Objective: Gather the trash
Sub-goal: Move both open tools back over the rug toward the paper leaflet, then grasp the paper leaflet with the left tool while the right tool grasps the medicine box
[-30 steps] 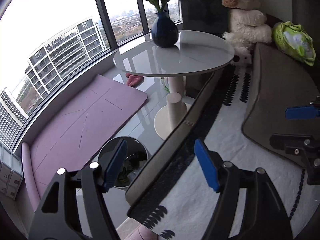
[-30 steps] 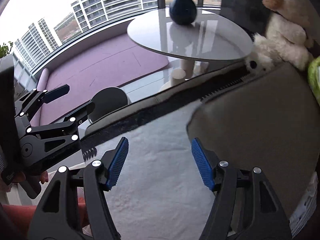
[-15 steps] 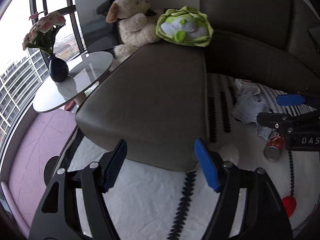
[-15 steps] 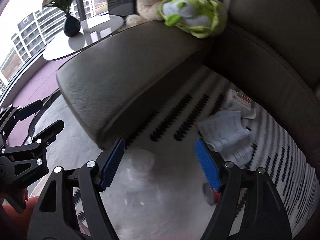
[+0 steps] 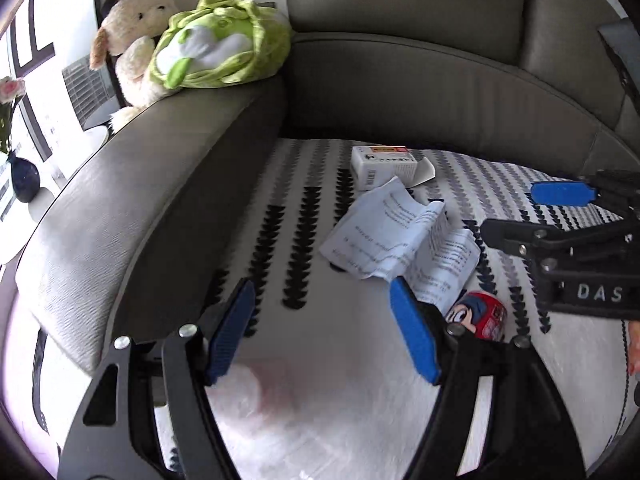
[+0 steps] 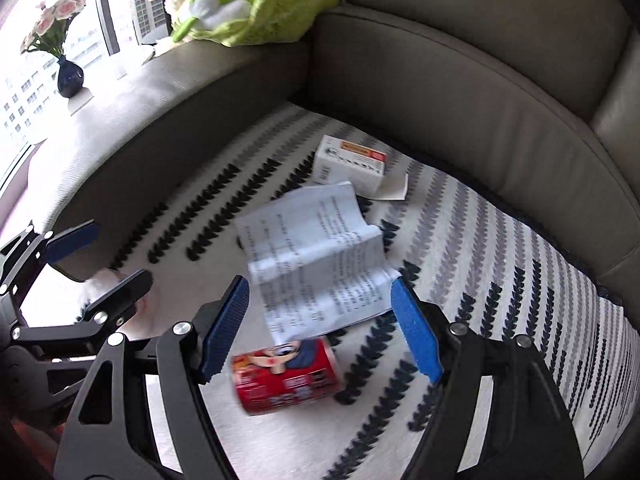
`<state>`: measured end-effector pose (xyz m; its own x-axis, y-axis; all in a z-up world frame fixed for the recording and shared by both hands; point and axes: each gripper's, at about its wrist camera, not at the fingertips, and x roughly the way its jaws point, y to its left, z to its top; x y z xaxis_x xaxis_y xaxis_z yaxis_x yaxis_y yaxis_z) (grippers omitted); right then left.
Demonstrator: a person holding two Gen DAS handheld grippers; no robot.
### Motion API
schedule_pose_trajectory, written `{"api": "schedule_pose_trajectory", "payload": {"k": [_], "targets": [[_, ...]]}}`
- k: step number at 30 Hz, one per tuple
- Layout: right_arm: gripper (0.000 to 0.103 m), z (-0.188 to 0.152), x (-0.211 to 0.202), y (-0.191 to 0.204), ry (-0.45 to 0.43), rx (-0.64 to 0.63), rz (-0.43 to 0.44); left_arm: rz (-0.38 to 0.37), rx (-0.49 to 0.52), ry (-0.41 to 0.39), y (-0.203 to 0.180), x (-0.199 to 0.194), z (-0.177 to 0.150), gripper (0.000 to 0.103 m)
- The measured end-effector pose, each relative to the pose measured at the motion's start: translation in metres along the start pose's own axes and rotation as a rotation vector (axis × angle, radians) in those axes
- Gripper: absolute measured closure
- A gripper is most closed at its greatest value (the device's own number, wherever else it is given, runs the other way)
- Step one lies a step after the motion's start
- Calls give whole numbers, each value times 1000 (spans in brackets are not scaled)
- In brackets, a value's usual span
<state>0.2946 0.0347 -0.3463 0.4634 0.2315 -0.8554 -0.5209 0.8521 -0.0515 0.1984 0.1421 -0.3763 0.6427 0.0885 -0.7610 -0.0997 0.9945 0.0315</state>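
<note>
Trash lies on a white rug with black marks in the sofa's corner. A red can (image 6: 286, 376) lies on its side below my open right gripper (image 6: 320, 328); it also shows in the left wrist view (image 5: 482, 316). A creased printed paper (image 6: 316, 264) (image 5: 400, 236) lies just beyond it, and a small white box (image 6: 352, 166) (image 5: 382, 164) lies farther back. A clear crumpled plastic piece (image 5: 264, 392) lies under my open, empty left gripper (image 5: 320, 328), which shows in the right wrist view (image 6: 104, 260).
The grey sofa (image 5: 400, 80) wraps the rug at the left and back. A green cabbage plush (image 5: 216, 52) and a cream stuffed dog (image 5: 128, 40) sit on its left part. A dark vase with flowers (image 6: 70, 74) stands by the window.
Both grippers have swung from the window, table and bin over the sofa to the rug's corner, and come close above the can, paper and box. Both stay open.
</note>
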Motion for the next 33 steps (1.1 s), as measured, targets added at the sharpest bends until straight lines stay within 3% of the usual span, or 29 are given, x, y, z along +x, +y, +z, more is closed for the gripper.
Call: {"api": "schedule_pose_trajectory", "payload": {"k": [6,18,23,25,29,33], "targets": [[32,-14,18,-29,20,-4,16,-20,74,12,-30,42,12,33],[32,-19,40,-57,17,3,29,-90,183,132,-60,117,13,35],[32,-13,47,-58,13,-21,31,-98,206,208,-69,139,2,59],[32,-11,52,-59,16,-30,30,-80,214,197,-72,139,-2,62],[32,-9,64,-62,26,-27,34,-67,238,184,-78,136,-7,82],[32,-9,69,-65,27,-18,30,-80,239,153,-76,126,-7,90]]}}
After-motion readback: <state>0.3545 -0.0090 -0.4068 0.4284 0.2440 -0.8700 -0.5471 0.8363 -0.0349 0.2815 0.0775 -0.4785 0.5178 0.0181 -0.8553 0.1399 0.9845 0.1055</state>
